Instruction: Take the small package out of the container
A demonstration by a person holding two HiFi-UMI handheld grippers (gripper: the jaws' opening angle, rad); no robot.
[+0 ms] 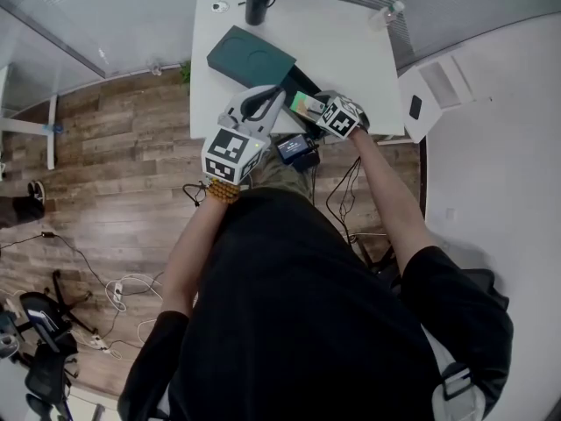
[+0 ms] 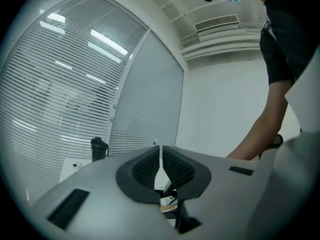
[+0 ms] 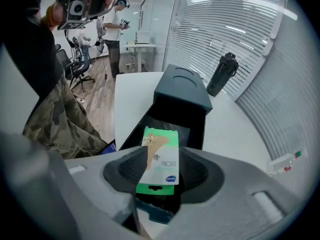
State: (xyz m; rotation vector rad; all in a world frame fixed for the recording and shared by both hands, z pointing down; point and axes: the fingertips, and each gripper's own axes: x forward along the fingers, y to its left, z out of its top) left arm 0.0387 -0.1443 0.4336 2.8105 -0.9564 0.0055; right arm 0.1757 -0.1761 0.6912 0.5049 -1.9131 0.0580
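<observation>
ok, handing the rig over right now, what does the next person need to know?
Left gripper: jaws together, empty, held level at the near table edge.
Right gripper: jaws closed on the small green-and-white flat package, angled down over the open dark green rectangular box.
Dark green lid: off, at the box's far end on the white table.
Done: box open, package gripped.
Left: lift the package clear of the box and set it down, probably on bare table beside it.
</observation>
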